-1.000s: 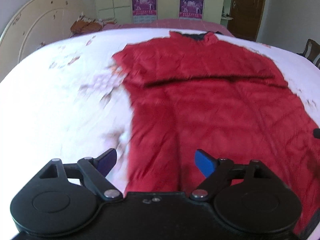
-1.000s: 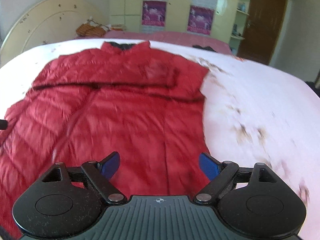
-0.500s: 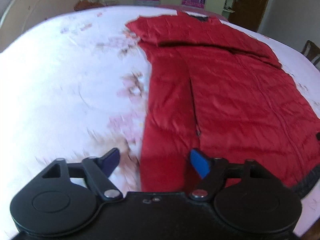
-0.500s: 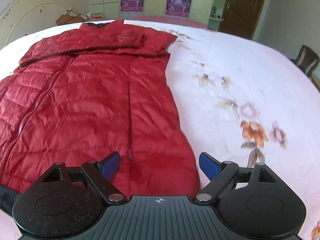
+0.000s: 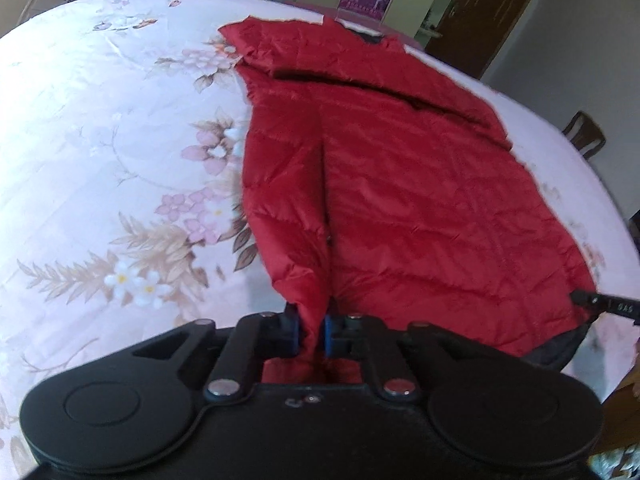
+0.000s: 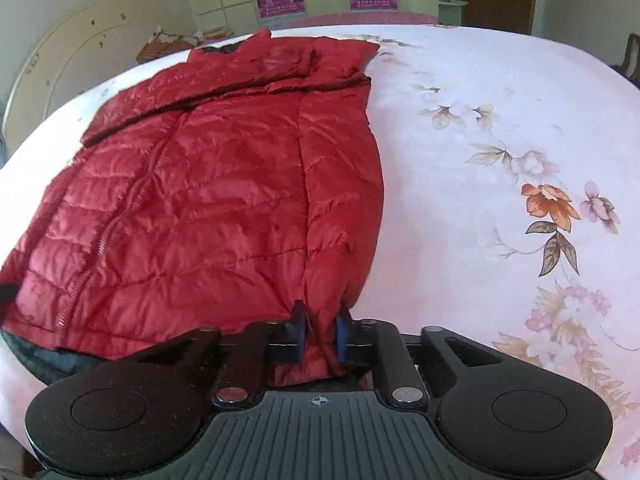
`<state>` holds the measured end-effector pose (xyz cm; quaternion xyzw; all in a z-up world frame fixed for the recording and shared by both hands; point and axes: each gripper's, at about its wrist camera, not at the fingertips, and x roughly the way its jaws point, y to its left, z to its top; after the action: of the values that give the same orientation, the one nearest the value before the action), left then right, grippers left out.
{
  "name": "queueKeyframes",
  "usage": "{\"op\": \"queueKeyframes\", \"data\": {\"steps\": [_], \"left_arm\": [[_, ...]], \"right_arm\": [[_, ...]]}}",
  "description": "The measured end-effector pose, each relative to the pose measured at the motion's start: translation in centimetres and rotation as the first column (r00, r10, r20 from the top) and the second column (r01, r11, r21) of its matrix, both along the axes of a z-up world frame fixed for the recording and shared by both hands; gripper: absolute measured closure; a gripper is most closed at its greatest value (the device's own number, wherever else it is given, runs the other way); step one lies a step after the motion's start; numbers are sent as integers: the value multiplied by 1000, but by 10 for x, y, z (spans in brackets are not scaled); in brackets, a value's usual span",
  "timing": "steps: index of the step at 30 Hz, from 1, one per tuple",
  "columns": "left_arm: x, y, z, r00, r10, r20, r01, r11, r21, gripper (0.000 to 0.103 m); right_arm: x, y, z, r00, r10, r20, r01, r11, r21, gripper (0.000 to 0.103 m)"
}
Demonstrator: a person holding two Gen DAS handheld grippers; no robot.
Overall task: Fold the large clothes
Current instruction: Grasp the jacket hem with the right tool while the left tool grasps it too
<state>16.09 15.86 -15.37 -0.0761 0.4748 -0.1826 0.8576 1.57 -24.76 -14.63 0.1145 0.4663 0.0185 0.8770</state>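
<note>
Left wrist: left gripper pinches red jacket hem.

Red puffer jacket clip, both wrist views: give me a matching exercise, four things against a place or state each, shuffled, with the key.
Things:
1. left gripper
2. right gripper
3. wooden door
4. floral bedsheet

Places or states:
A. lies under the red puffer jacket
B. shut on the jacket's hem, bare sheet at its left
C. stands behind the bed, far right
D. shut on the jacket's hem, bare sheet at its right

Pairs: 1-B, 2-D, 3-C, 4-A
</note>
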Motion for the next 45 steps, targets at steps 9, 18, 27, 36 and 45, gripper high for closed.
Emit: {"op": "queueKeyframes", "data": {"steps": [9, 18, 27, 36, 45], "left_arm": [[30, 0, 55, 991, 42, 128, -26, 992, -123, 94], [112, -26, 96, 960, 105, 261, -70, 987, -142, 94], [223, -59, 103, 916, 196, 351, -170, 980, -104, 94], [314, -82, 77, 902, 247, 353, -266, 964, 4, 94], [355, -92, 43, 922, 248, 298, -292, 949, 116, 88]], "right_arm": [[26, -11, 55, 988, -28, 152, 26, 1000, 15, 96], [136, -22, 80, 957, -35, 287, 42, 999, -19, 96], [281, -39, 78, 943, -56, 329, 69, 997, -27, 96], [398, -47, 35, 957, -70, 283, 88, 995, -49, 96], [454, -61, -15, 979, -77, 186, 84, 996, -34, 95]]}}
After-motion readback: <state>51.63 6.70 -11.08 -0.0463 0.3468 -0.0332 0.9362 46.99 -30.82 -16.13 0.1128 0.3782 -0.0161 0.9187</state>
